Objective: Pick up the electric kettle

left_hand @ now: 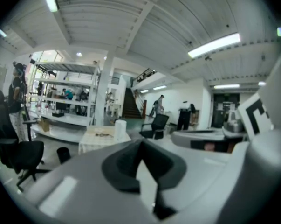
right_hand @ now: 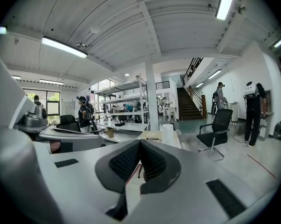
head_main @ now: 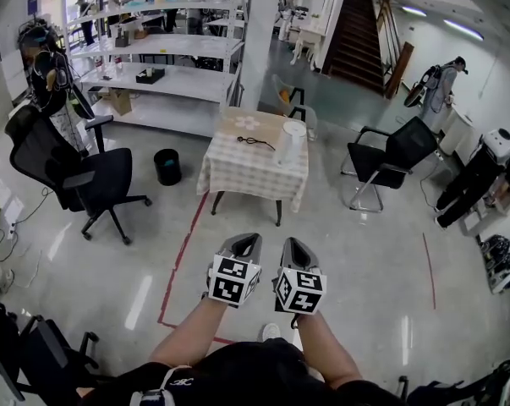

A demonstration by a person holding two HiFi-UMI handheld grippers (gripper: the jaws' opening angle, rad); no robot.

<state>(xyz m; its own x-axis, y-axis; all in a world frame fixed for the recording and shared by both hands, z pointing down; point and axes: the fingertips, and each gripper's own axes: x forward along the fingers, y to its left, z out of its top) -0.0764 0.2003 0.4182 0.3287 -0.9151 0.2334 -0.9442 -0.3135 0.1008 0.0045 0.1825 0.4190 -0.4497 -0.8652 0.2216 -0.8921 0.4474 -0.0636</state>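
The white electric kettle (head_main: 290, 142) stands upright on the right side of a small table (head_main: 238, 174) covered with a checked cloth, a few steps ahead of me. A black cord (head_main: 255, 142) lies on the cloth beside it. My left gripper (head_main: 249, 241) and right gripper (head_main: 290, 244) are held side by side low in the head view, well short of the table, both shut and empty. The left gripper view shows its jaws (left_hand: 141, 146) closed, with the kettle (left_hand: 120, 127) far off. In the right gripper view the ribbed pads (right_hand: 140, 146) meet and the kettle (right_hand: 167, 133) stands beyond them.
A black office chair (head_main: 85, 180) and a black bin (head_main: 167, 166) stand left of the table, another black chair (head_main: 390, 159) to its right. White shelving (head_main: 161, 66) and a pillar (head_main: 259, 32) rise behind. Red tape (head_main: 183, 256) marks the floor. People stand farther back.
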